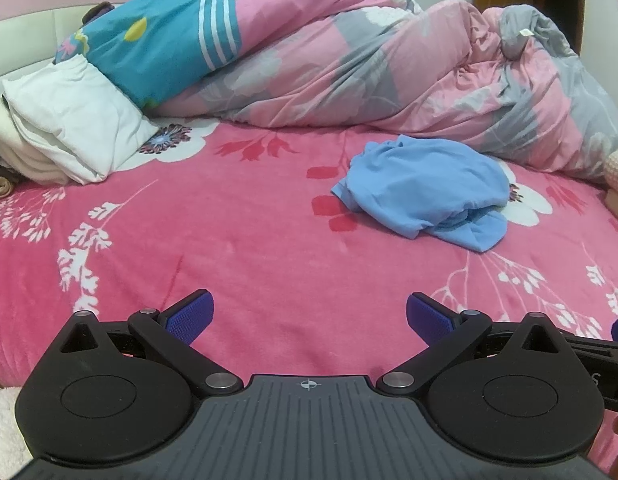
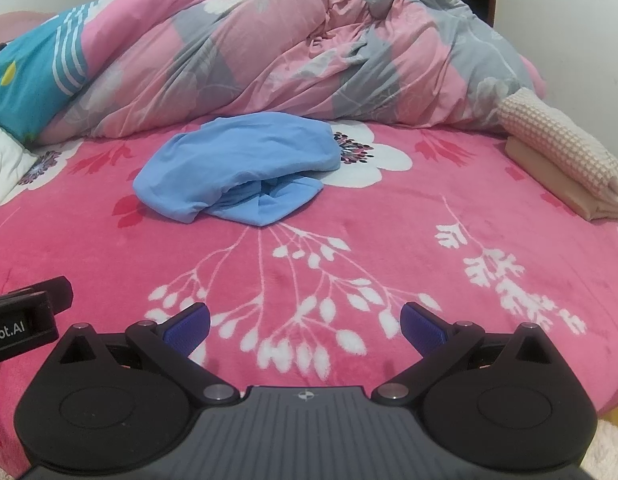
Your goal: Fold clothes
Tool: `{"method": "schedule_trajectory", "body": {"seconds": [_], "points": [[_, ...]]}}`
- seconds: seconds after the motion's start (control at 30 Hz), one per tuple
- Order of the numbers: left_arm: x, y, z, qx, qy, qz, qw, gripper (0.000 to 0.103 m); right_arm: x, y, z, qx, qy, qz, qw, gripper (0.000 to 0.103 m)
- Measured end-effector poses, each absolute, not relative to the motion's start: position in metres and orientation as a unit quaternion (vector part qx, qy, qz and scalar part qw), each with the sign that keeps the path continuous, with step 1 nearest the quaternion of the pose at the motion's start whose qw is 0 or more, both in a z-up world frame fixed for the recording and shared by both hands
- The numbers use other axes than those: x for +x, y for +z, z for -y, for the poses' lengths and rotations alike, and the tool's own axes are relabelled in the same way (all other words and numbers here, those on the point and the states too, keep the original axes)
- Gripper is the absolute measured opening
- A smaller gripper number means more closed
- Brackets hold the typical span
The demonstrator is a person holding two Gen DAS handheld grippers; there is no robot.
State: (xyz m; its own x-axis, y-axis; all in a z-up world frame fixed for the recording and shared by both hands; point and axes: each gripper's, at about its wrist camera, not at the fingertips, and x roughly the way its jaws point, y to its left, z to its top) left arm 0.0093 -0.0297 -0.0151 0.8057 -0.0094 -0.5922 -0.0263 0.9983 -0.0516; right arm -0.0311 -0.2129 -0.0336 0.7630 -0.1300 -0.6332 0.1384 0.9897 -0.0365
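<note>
The left tool [image 1: 310,316] stands with its two blue fingers wide apart and nothing between them; it hangs over the near part of the bed [image 1: 249,248]. The right tool [image 2: 305,322] is the same, its fingers spread apart and empty, above the white branch pattern of the pink bed cover. In the right wrist view a black part of the left tool shows at 9 o'clock, close beside.

The blue garment [image 2: 233,172] lies crumpled in a loose heap on the bed, well apart from both tools. From the right tool it is at about 11 o'clock; from the left tool [image 1: 425,192] it is at about 1 o'clock. It touches no tool.

Behind the garment, at 12 o'clock, a big pink and grey duvet [image 1: 349,64] is bundled along the far side of the bed. At 10 o'clock in the left wrist view a white pillow [image 1: 77,116] lies partly under a teal blanket [image 1: 149,44]. At 2 o'clock in the right wrist view a folded waffle-textured cloth [image 2: 561,160] rests near the bed edge.
</note>
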Motion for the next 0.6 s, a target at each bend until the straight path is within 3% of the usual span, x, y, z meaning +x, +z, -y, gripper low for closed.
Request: {"method": "schedule_trajectory", "body": {"seconds": [0.6], "points": [[0.0129, -0.0161, 0.0309, -0.028, 0.01, -0.316, 0.948, 0.103, -0.0293, -0.0346, 0.2143, 0.008, -0.068, -0.34, 0.938, 0.103]]}}
